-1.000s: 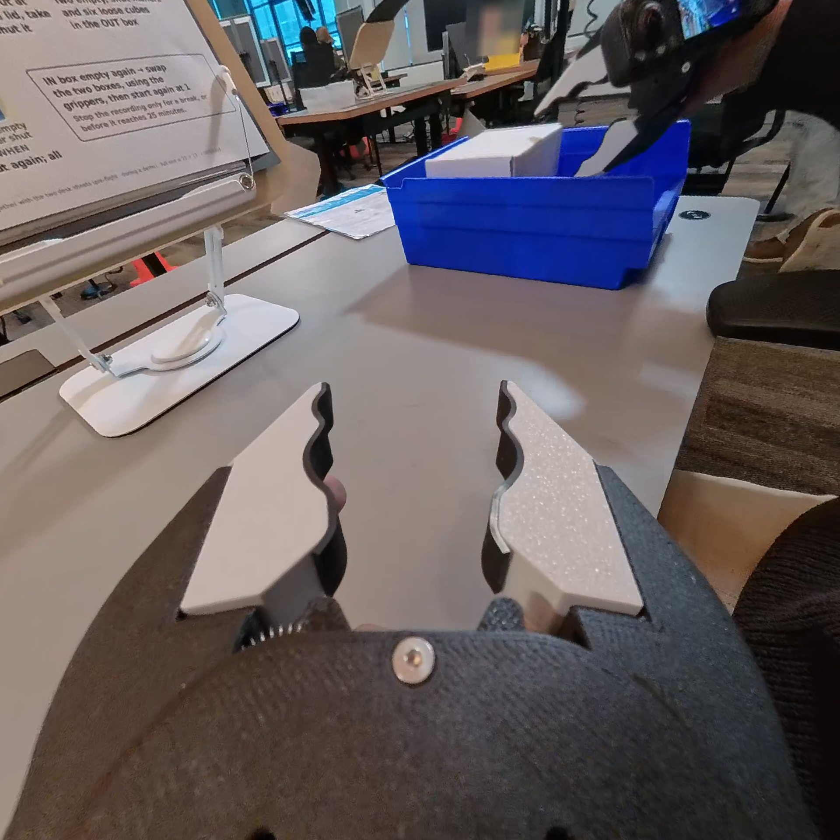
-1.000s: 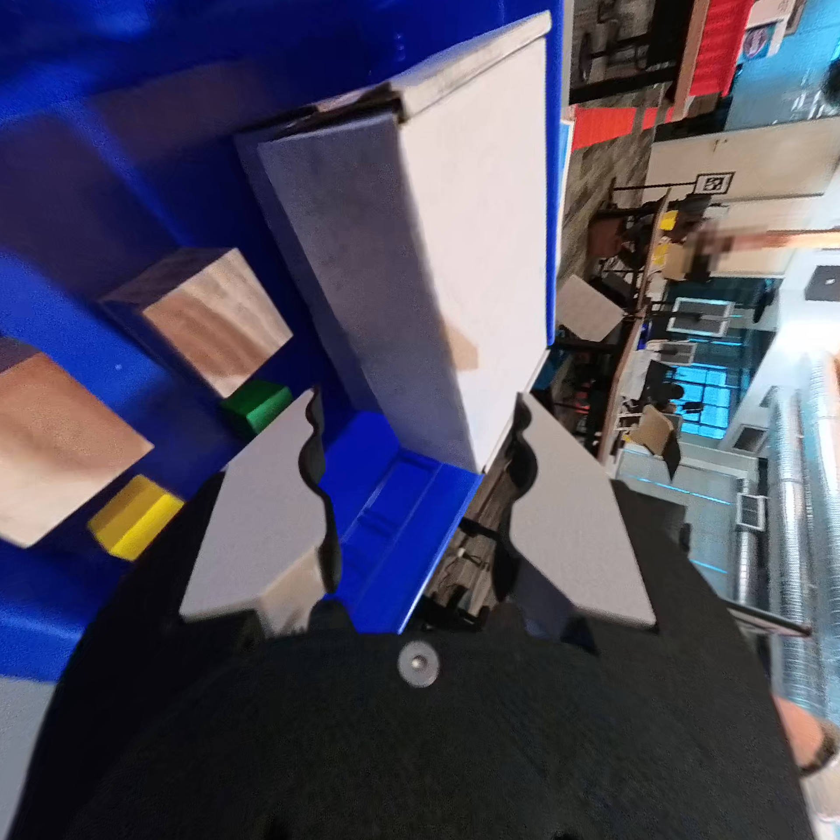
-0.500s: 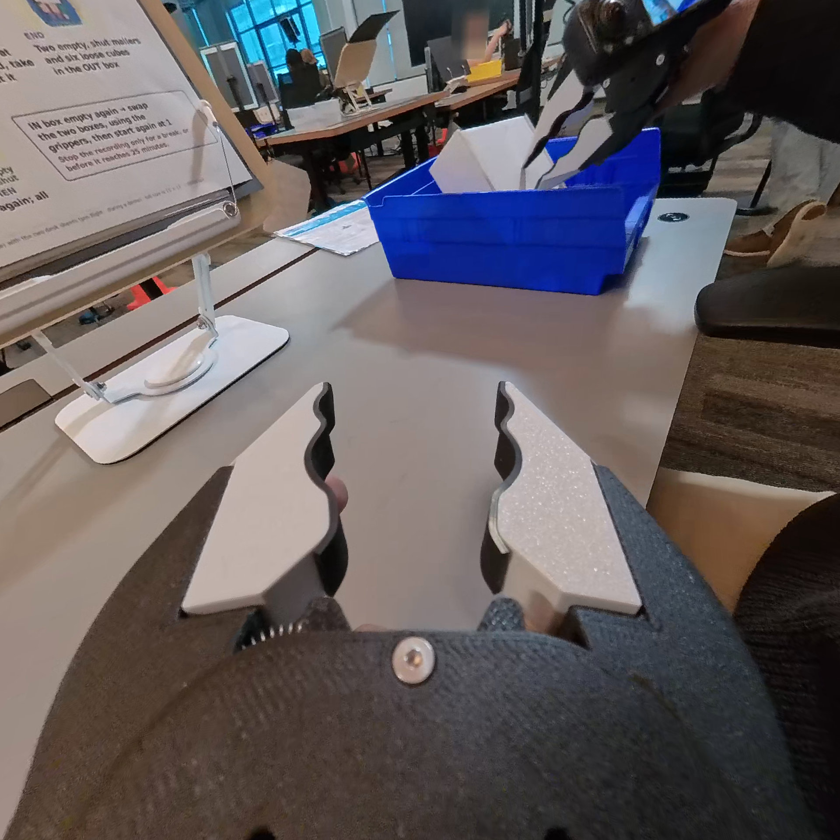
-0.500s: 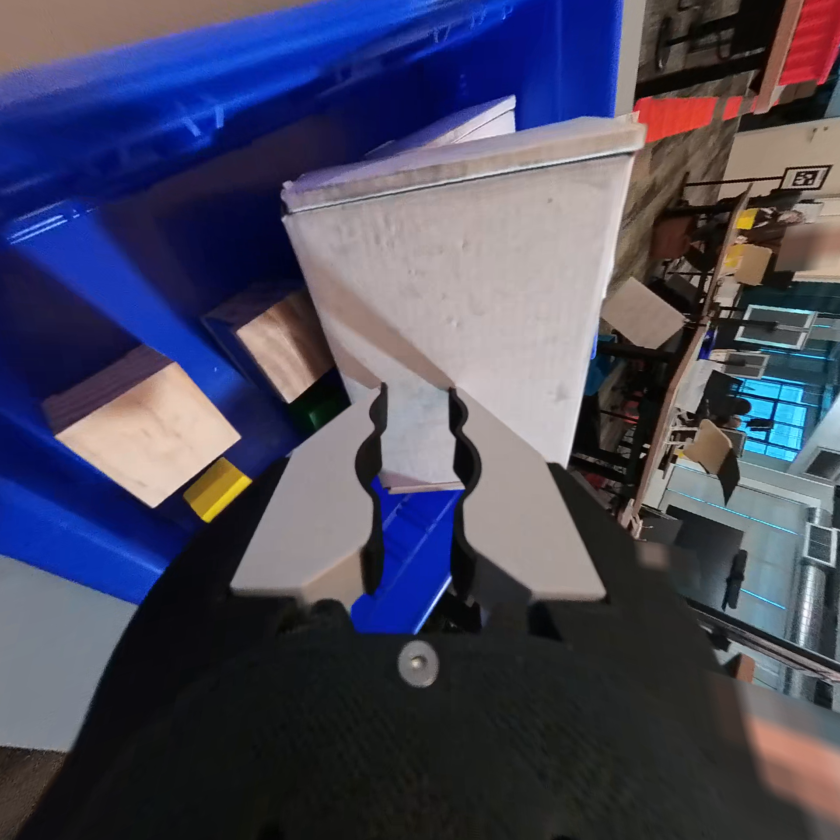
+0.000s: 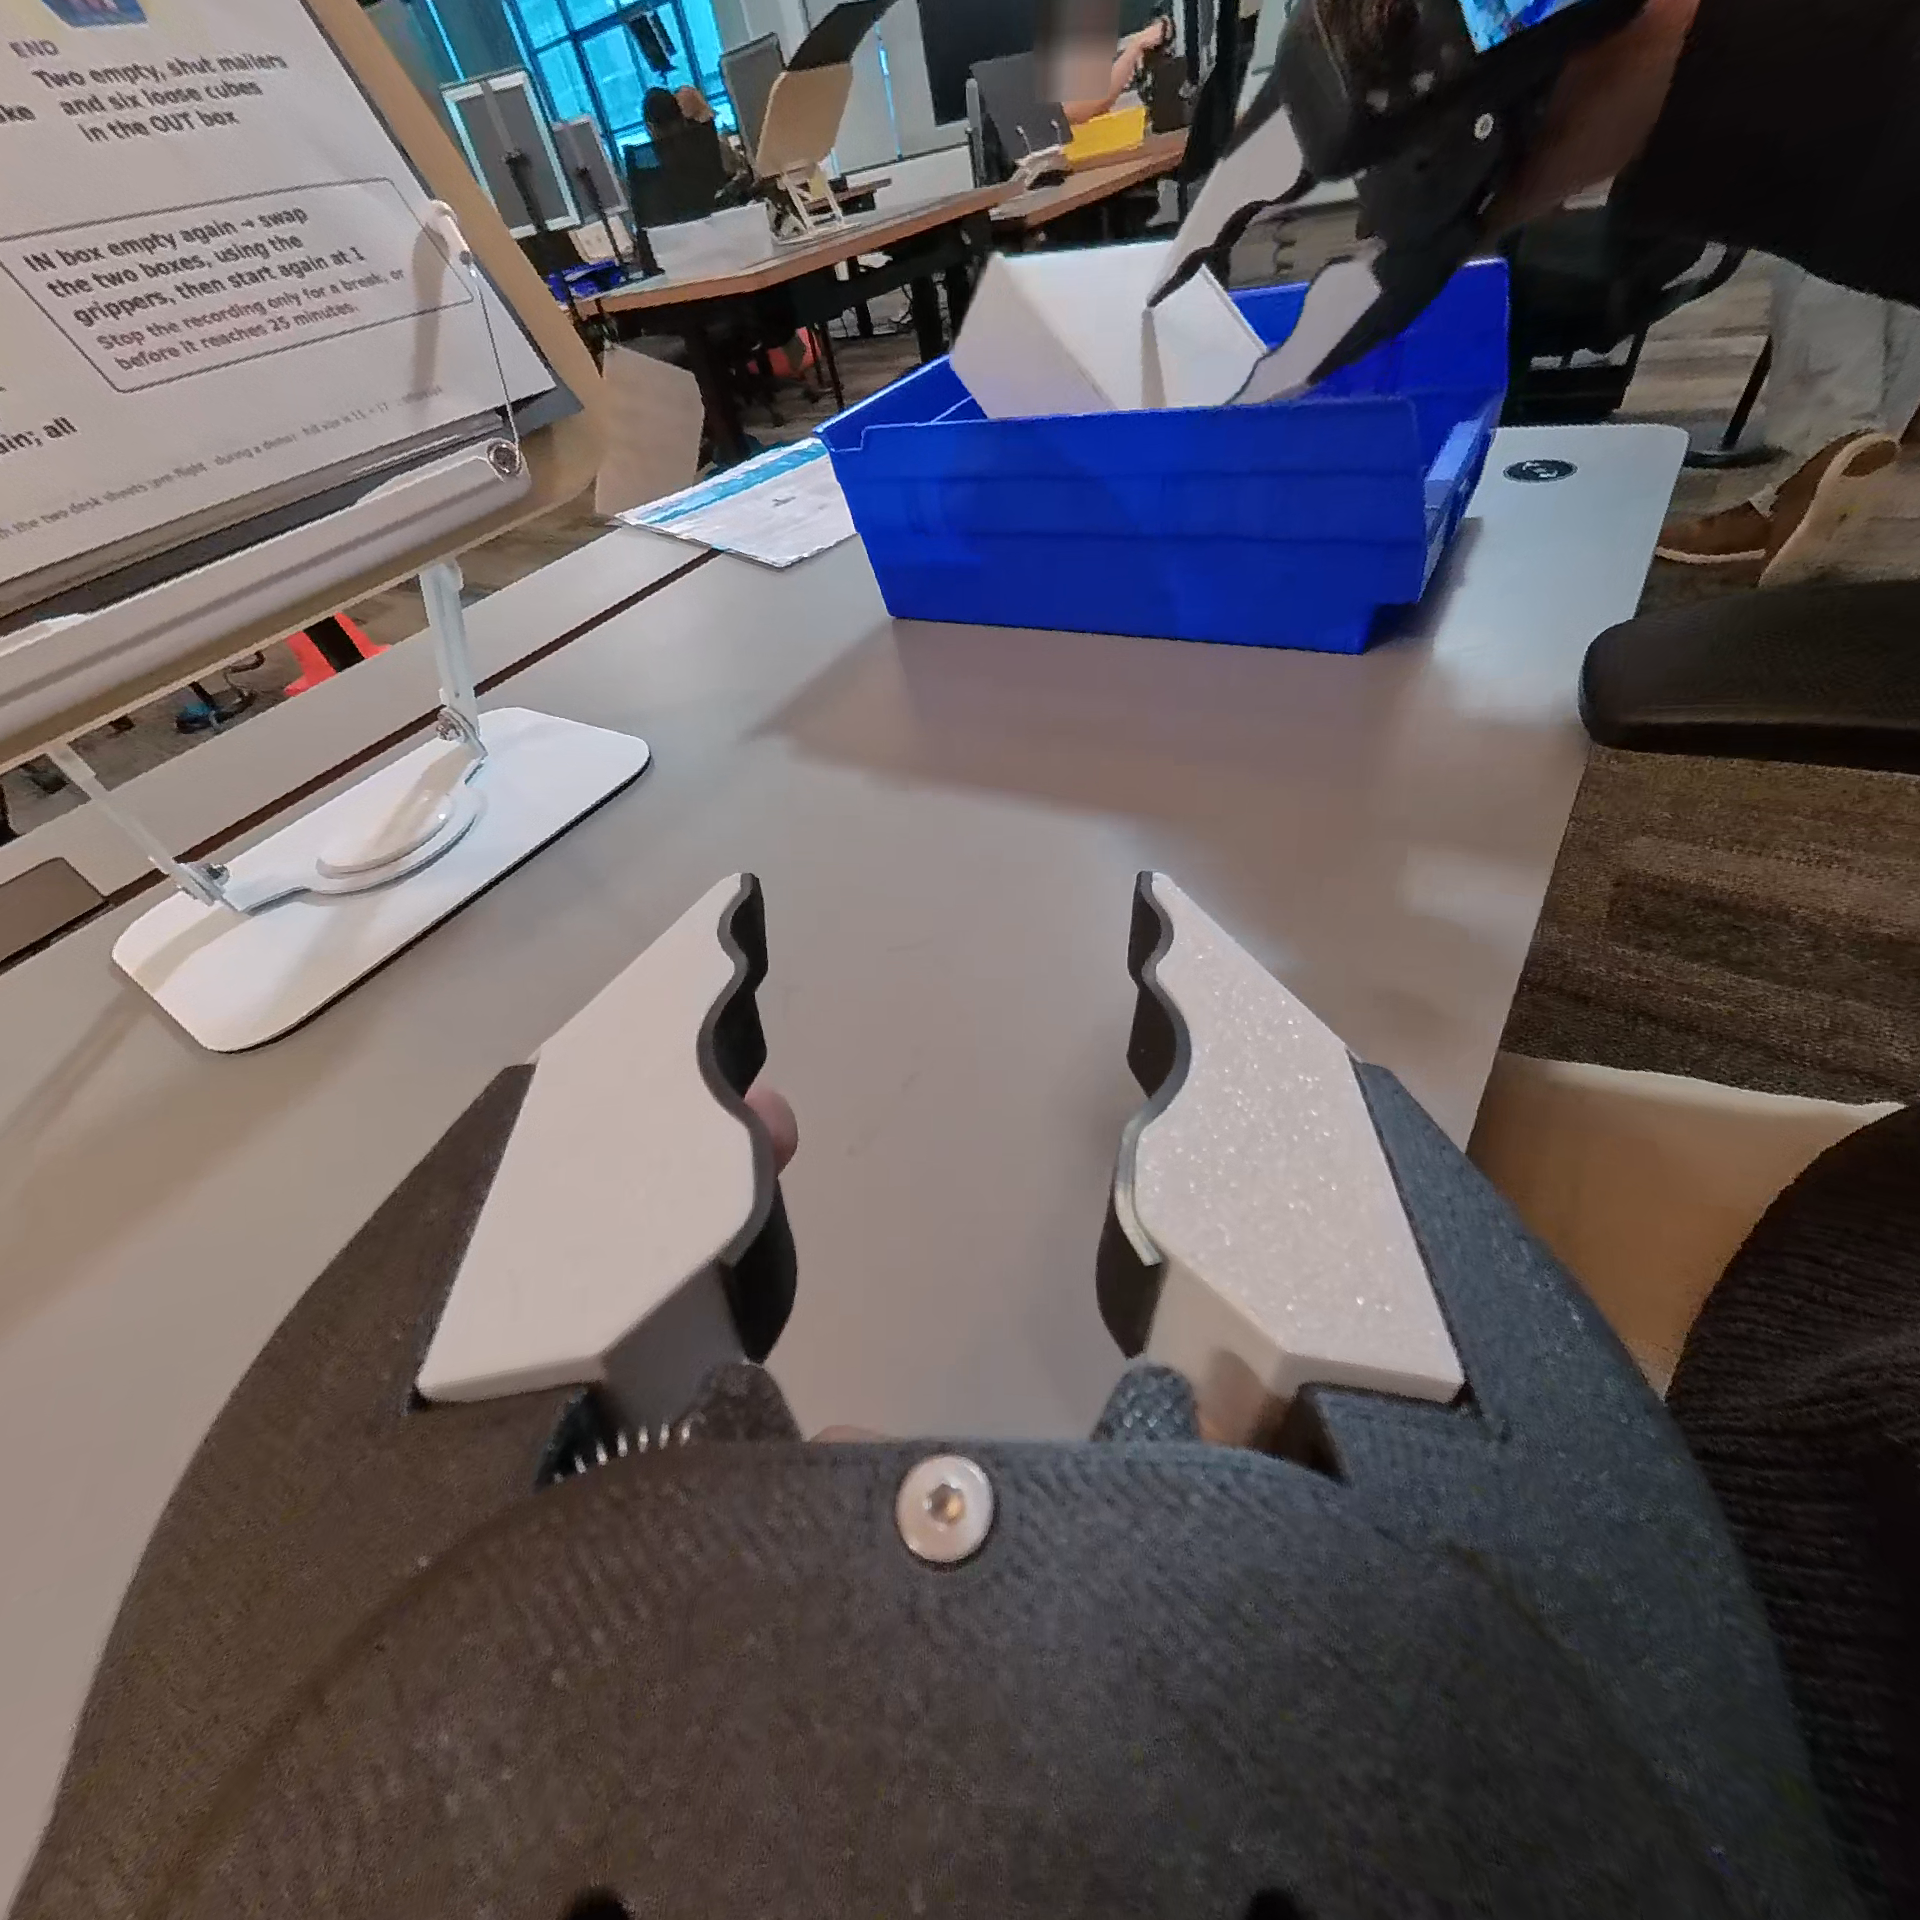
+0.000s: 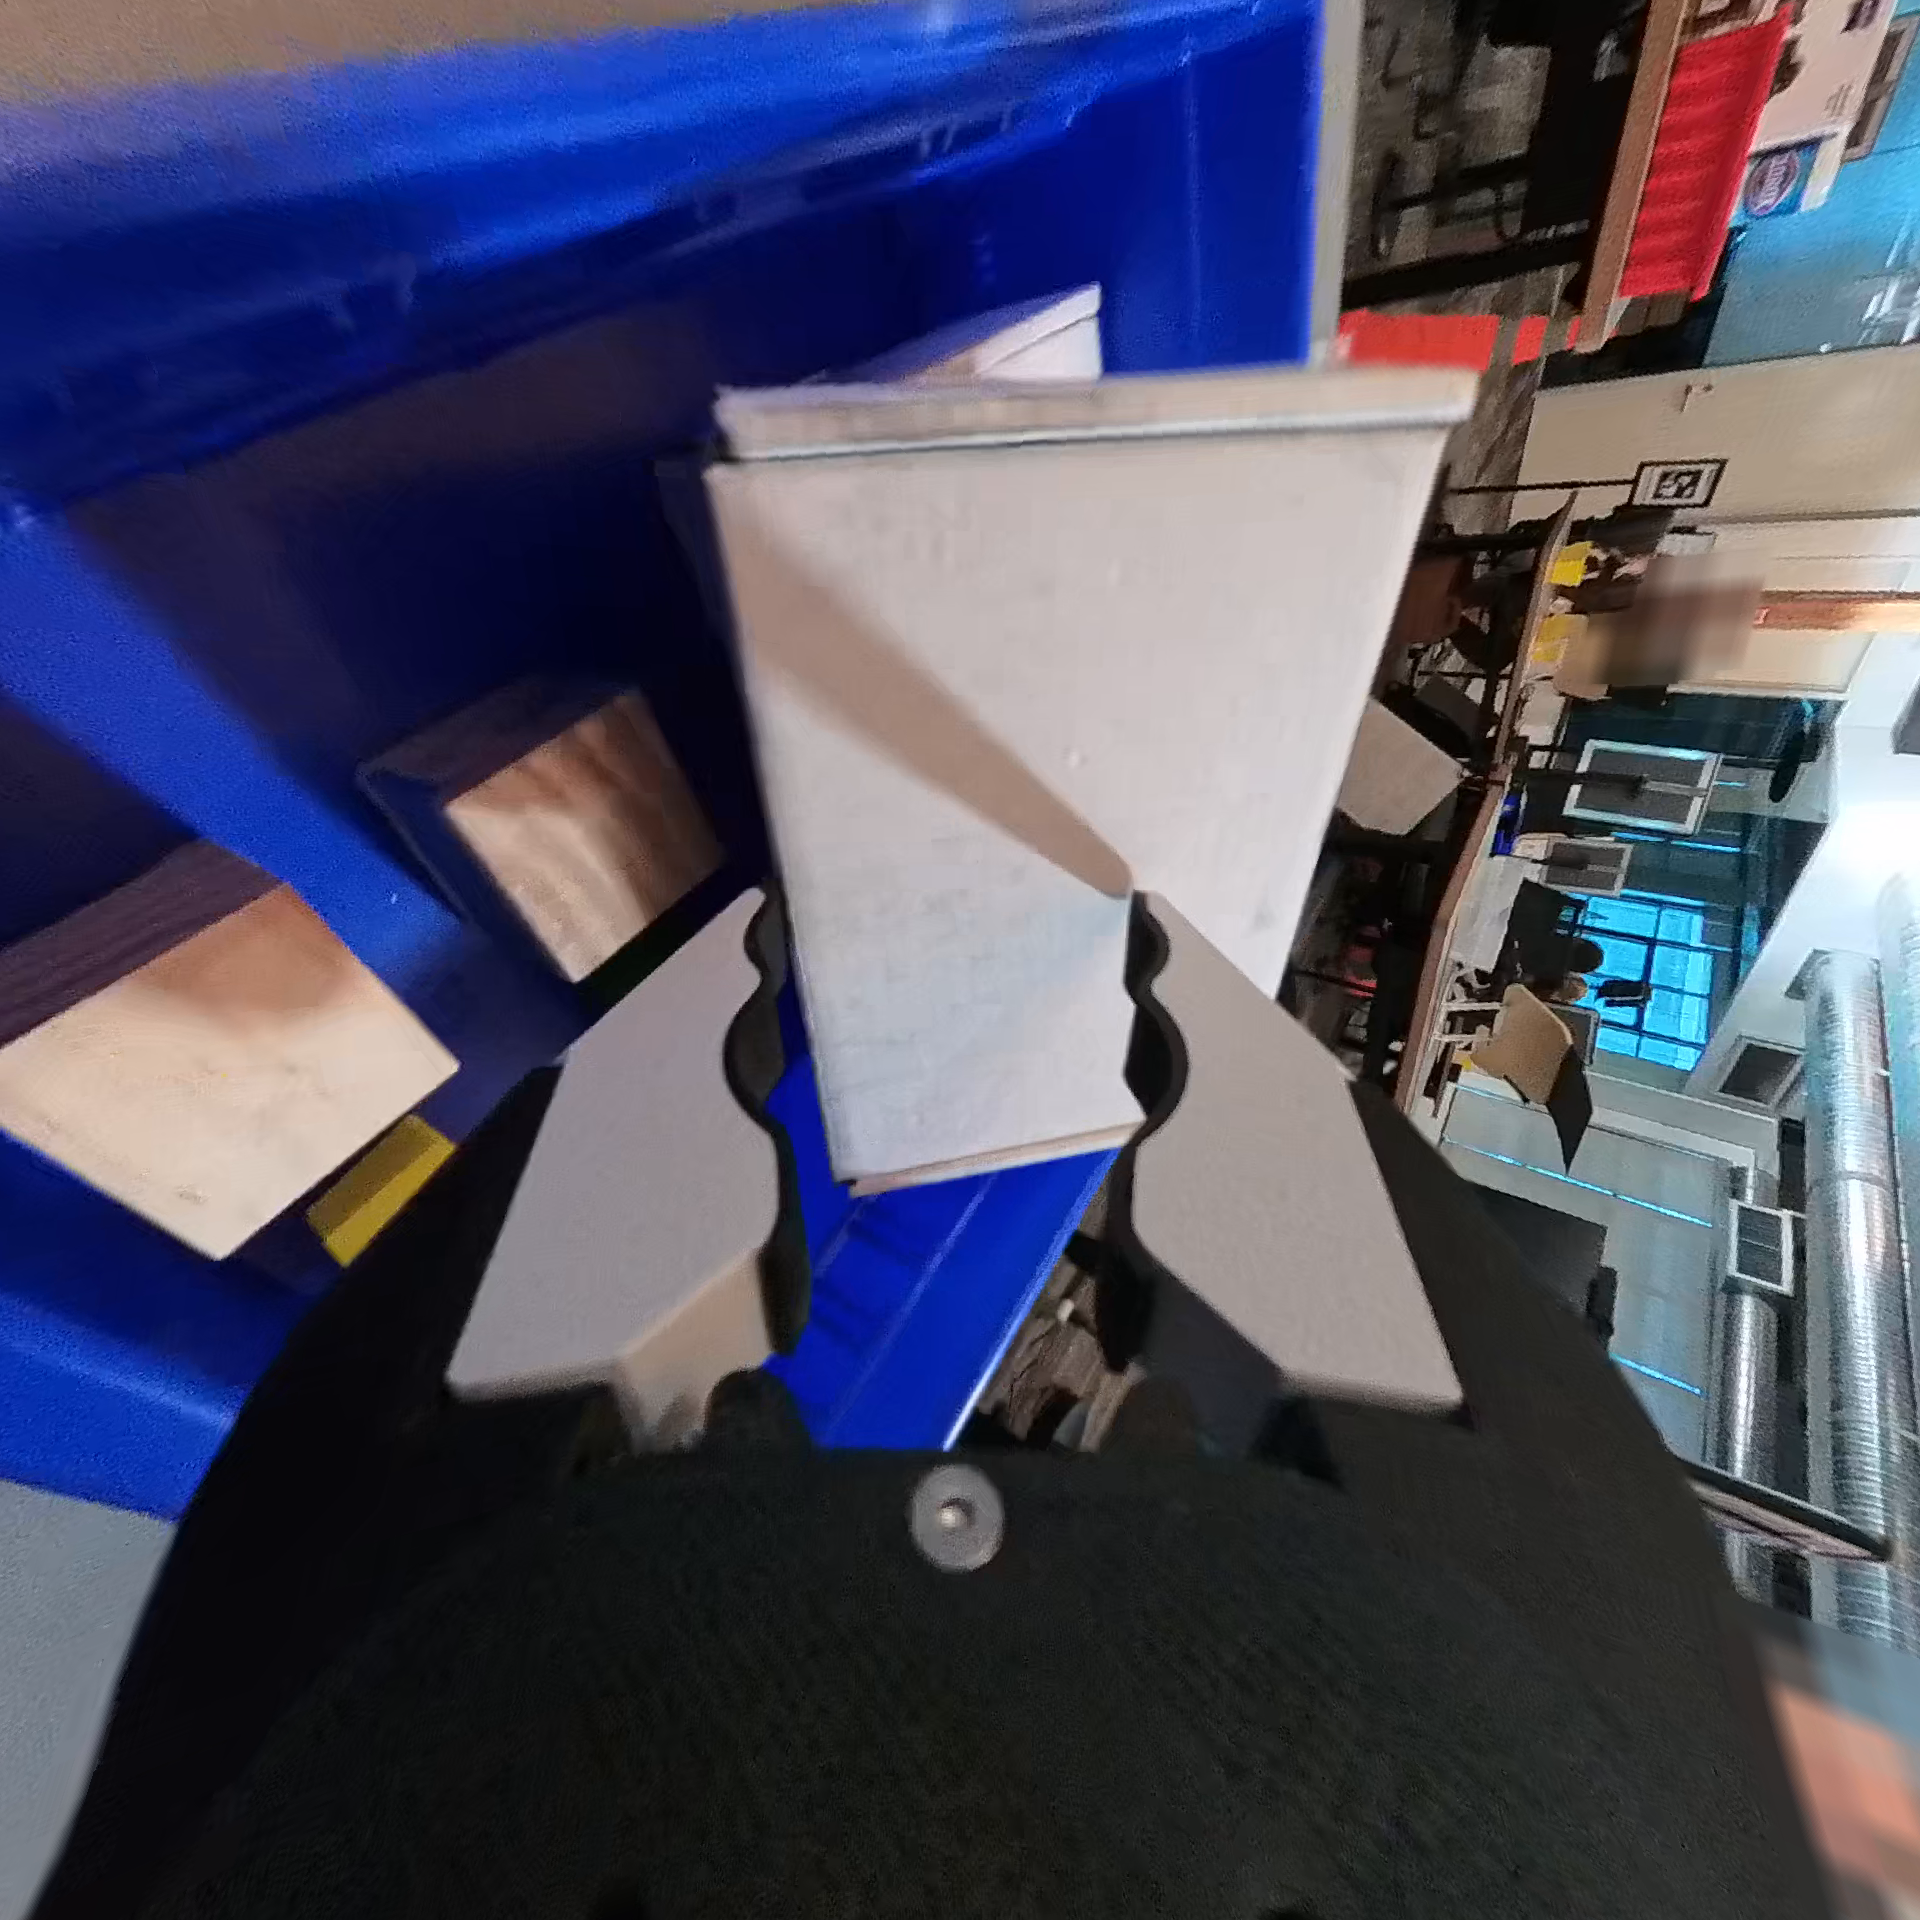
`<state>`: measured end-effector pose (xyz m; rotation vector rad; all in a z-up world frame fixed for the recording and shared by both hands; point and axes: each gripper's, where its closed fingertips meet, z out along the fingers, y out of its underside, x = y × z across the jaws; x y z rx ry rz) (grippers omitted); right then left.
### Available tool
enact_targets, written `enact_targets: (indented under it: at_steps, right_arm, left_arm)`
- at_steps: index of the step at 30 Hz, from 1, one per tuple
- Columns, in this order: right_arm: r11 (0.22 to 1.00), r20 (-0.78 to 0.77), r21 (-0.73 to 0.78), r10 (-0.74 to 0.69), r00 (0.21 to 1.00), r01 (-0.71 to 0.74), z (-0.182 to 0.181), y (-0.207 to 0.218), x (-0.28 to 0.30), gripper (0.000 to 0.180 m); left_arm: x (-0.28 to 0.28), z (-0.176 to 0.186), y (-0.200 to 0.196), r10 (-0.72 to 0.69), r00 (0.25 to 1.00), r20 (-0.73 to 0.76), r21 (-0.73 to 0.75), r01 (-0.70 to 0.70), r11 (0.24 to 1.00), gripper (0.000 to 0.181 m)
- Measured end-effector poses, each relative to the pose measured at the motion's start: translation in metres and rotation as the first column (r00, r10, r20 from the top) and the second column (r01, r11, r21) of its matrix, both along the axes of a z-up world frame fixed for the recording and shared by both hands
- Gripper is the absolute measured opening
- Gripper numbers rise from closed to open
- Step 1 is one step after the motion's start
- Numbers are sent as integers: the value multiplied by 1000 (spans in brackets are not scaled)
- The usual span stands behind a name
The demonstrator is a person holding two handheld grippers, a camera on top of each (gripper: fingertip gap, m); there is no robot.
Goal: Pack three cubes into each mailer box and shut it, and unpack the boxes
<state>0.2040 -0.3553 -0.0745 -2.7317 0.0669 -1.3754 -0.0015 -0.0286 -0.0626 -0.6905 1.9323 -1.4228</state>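
Table: grey, carries the bin at its far end and a white document stand on the left.
Blue bin: holds a white mailer box, tilted up with its far end above the rim, and two wooden cubes on the bin floor beside it.
Right gripper: fingers spread wide, the box's near end between them; contact unclear through blur.
Left gripper: gaping, empty, low over bare table, well apart from the bin.
Hard to make out: small yellow piece under the nearer cube; whether a second box lies behind the first.
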Motion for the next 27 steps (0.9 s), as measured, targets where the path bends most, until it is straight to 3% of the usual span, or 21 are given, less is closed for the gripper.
enact_targets:
  at_steps: [3,6,9,14,16,22,27]
  right_arm:
    - [999,35,-3,34,999,-34,10,7,6,53]
    - [995,79,-98,44,996,-36,18,2,17,37]
    - [978,41,-208,17,999,-8,12,-9,24,37]
    - [984,16,-175,-9,1000,12,15,-6,30,42]
    - [983,-8,-183,-13,1000,12,11,-8,27,32]
    - [944,48,-324,81,996,-61,8,-10,23,30]
    - [957,38,-276,104,994,-89,9,-15,16,23]
  left_arm:
    - [1,-3,0,0,1000,-10,-1,0,1000,69]
    - [1,-4,0,1,1000,-9,5,0,1000,69]
    - [1,-4,1,1,1000,-9,5,-1,1000,68]
    - [2,-6,3,6,1000,-18,-1,-6,1000,68]
    - [2,-6,4,7,1000,-19,-3,-7,1000,68]
    - [2,-9,5,4,1000,-29,-3,-4,1000,68]
    - [2,-9,5,6,1000,-29,-4,-6,1000,68]
